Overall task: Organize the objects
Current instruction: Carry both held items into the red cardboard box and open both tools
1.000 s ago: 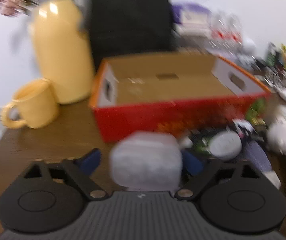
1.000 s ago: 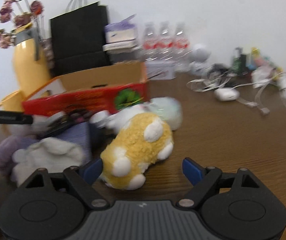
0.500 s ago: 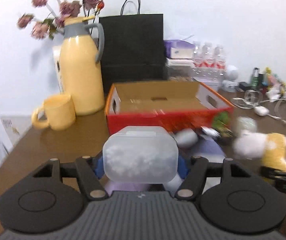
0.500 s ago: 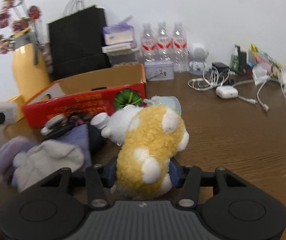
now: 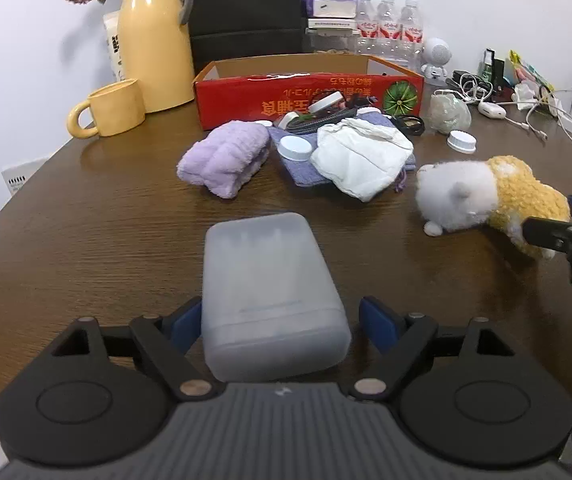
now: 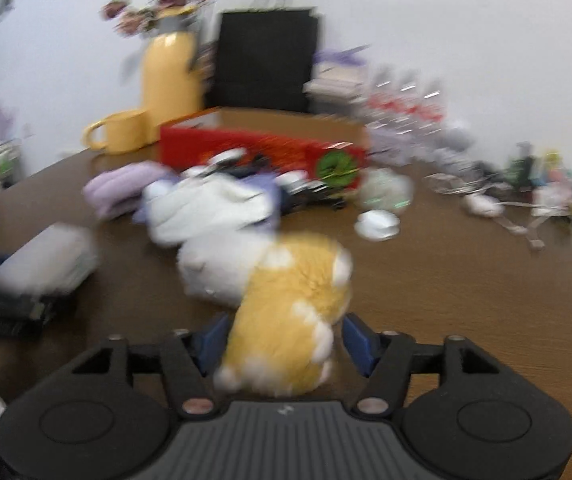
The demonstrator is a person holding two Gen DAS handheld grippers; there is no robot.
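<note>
Nearest, the left gripper (image 5: 280, 320) is sitting spread around a frosted plastic case (image 5: 268, 294) lying on the brown table (image 5: 86, 232), its right finger clear of it. To the right, the right gripper (image 6: 284, 340) is straddling a yellow-and-white plush toy (image 6: 286, 320) (contact unclear through blur). Farther off, a red cardboard box (image 5: 306, 96) is standing.

A lived-in home or small office is showing here: a brown wooden counter (image 5: 86, 216) against a white wall is carrying a yellow flask (image 5: 152, 36), matching mug (image 5: 114, 108), water bottles (image 5: 390, 26) and tangled charger cables (image 5: 526, 110).
</note>
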